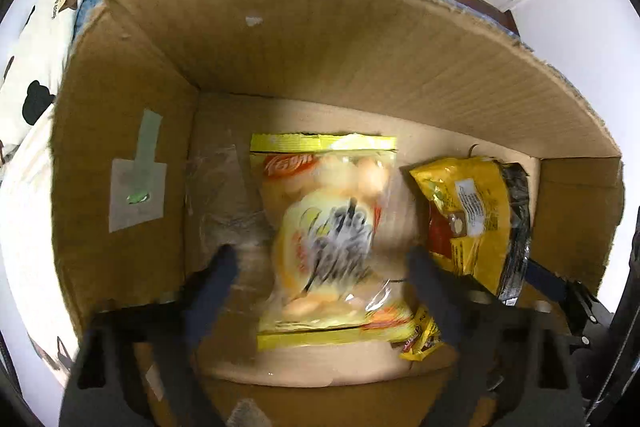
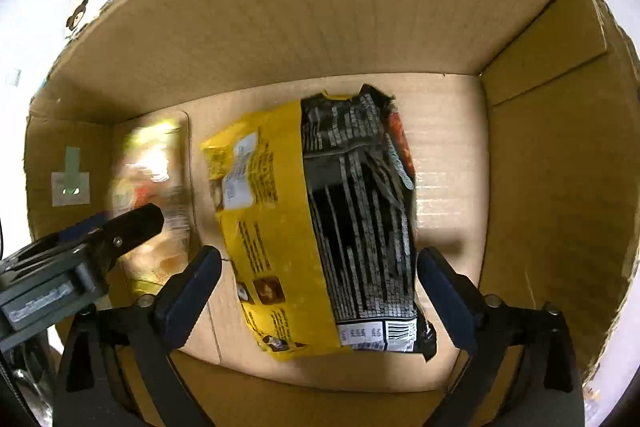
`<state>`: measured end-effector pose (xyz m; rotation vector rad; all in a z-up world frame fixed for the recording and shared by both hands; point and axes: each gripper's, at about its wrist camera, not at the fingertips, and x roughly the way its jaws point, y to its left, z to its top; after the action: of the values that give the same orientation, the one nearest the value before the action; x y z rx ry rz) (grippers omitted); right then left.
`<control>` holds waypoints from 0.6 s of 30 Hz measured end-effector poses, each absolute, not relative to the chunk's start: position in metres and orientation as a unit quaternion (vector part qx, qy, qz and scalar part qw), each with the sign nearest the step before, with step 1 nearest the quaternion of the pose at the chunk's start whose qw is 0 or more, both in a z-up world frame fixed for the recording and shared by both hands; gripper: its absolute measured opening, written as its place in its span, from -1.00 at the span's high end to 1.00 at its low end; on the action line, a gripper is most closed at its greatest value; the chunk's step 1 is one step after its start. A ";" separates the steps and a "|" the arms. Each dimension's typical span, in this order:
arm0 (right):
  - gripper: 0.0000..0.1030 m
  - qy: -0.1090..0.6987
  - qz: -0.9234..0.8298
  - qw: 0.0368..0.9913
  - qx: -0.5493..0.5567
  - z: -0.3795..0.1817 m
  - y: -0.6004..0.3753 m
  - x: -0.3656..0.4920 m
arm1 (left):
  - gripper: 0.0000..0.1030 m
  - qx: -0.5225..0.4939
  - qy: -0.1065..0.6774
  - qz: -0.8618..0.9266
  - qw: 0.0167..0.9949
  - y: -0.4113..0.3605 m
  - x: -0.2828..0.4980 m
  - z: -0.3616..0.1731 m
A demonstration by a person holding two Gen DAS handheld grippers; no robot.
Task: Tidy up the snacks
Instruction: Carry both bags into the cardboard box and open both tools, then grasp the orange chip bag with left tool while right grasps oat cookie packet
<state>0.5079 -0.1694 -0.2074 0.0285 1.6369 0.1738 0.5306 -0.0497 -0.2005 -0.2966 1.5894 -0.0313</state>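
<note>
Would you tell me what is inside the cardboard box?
The cardboard box holds a clear snack bag and a yellow-black packet side by side; anything beneath them is hidden.

Both views down into box (image 1: 320, 47)

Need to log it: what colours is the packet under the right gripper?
Yellow and black, with white print; the packet shows best in the right wrist view.
</note>
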 end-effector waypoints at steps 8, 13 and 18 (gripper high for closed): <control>-0.95 0.714 0.082 0.695 0.003 -0.186 -0.166 0.480 | -0.78 -0.135 0.686 -0.025 0.715 -0.047 0.504 -0.170; -0.95 0.691 0.085 0.718 0.011 -0.160 -0.172 0.450 | -0.78 -0.107 0.645 -0.014 0.757 -0.051 0.477 -0.141; -0.95 0.657 0.082 0.749 -0.008 -0.132 -0.176 0.417 | -0.78 -0.077 0.605 0.000 0.792 -0.050 0.441 -0.107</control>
<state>0.4169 -0.1755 -0.1317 -0.0180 1.4374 0.1786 0.4407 -0.0503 -0.1073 -0.1664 1.3024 0.0002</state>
